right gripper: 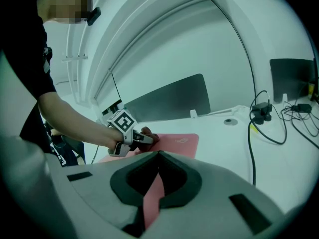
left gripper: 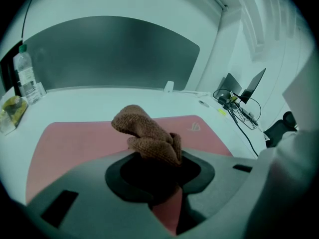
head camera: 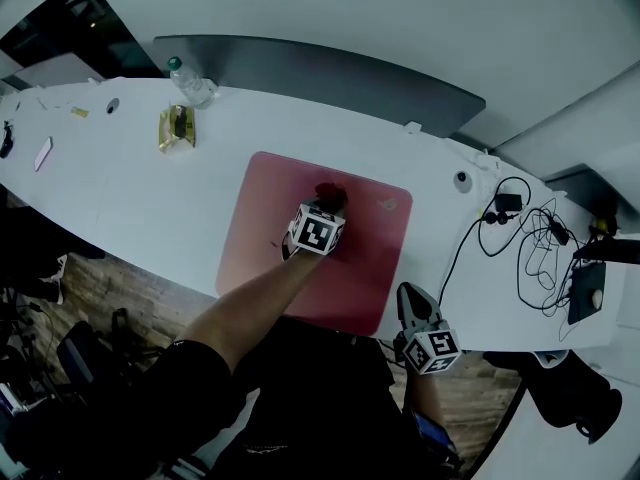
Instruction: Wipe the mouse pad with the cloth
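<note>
A pink mouse pad lies on the white table, just in front of me. My left gripper is over the pad's far middle, shut on a bunched reddish-brown cloth. In the left gripper view the cloth sticks out of the left gripper above the mouse pad. My right gripper hovers off the pad's near right corner, at the table's front edge, jaws together and empty. The right gripper view shows the right gripper, the left gripper and the cloth on the mouse pad.
A water bottle and a yellow snack packet stand at the back left, a phone farther left. Black cables and a charger lie to the right. A grey partition lines the far edge.
</note>
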The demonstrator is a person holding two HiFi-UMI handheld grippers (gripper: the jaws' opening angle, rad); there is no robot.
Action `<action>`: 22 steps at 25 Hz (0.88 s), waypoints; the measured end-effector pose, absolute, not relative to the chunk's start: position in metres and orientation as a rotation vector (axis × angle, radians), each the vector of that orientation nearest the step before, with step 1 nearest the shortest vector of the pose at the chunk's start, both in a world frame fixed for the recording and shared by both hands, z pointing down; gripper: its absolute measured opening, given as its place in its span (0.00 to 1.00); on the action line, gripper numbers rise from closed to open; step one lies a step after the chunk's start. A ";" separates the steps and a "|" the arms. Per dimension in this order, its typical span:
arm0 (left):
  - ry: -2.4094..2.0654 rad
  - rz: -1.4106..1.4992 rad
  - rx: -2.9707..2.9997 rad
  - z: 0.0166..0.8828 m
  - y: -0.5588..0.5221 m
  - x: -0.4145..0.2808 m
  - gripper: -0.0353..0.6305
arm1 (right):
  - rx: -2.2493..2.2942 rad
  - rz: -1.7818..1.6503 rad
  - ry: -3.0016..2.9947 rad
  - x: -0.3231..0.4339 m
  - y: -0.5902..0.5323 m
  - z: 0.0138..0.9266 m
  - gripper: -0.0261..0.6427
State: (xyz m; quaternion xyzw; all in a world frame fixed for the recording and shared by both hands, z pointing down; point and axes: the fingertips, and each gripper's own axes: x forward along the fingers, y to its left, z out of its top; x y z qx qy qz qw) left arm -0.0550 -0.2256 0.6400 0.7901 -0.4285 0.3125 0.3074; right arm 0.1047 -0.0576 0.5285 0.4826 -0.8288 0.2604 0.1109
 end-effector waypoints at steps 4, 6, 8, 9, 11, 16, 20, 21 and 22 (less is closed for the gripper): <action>-1.109 0.811 2.103 0.637 -0.224 -0.040 0.24 | 1.390 0.775 -2.446 0.105 -0.063 0.534 0.08; -1.099 0.801 2.108 0.635 -0.223 -0.033 0.24 | 1.371 0.778 -2.457 0.106 -0.069 0.536 0.08; -1.092 0.797 2.115 0.635 -0.222 -0.023 0.24 | 1.353 0.781 -2.467 0.109 -0.073 0.536 0.07; -1.089 0.797 2.116 0.635 -0.220 -0.017 0.24 | 1.346 0.783 -2.470 0.112 -0.074 0.537 0.08; -1.081 0.796 2.115 0.635 -0.218 -0.006 0.24 | 1.332 0.790 -2.475 0.116 -0.076 0.538 0.07; -1.059 0.796 2.113 0.635 -0.216 0.020 0.24 | 1.297 0.797 -2.490 0.127 -0.083 0.539 0.07; -1.043 0.801 2.107 0.634 -0.212 0.037 0.24 | 1.273 0.817 -2.501 0.135 -0.086 0.539 0.07; -1.038 0.796 2.106 0.634 -0.211 0.042 0.24 | 1.266 0.821 -2.506 0.136 -0.087 0.540 0.08; -1.032 0.789 2.106 0.634 -0.211 0.047 0.24 | 1.259 0.823 -2.511 0.138 -0.088 0.540 0.08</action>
